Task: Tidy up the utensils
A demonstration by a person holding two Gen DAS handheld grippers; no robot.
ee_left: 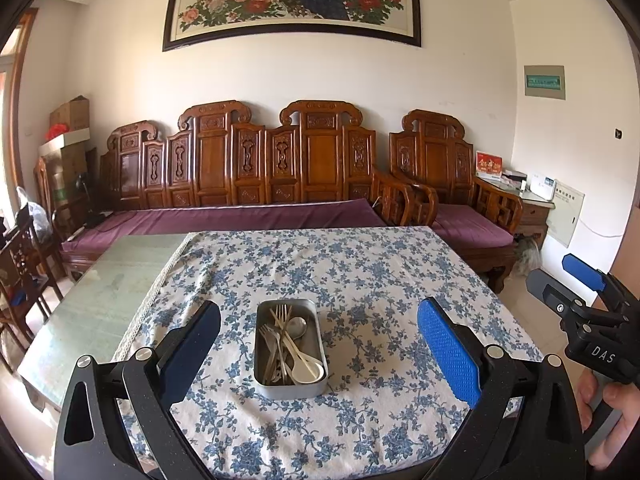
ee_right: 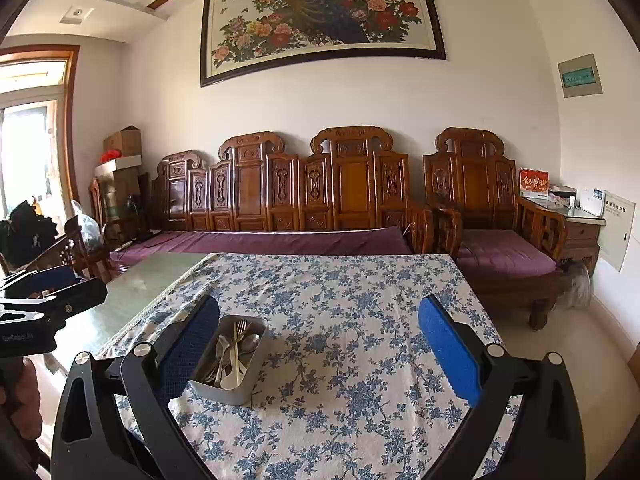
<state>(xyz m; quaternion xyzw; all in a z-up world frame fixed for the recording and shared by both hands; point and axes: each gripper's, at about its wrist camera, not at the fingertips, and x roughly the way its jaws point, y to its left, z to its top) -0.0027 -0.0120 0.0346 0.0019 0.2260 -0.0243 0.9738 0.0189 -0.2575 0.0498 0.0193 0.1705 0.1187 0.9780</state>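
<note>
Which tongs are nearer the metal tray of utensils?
Left, apparently. The left tongs are open, with the metal tray centred between their fingers. The right tongs, also open, sit off to its right, over bare tablecloth.

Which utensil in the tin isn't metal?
The white plastic spoon, bowl toward the near end of the metal tin; the forks and other spoons are silver metal.

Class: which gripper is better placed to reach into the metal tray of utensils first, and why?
Left. The metal tray sits centred between the open left gripper fingers, straight ahead. For the open right gripper, it lies off beside its left finger.
</note>
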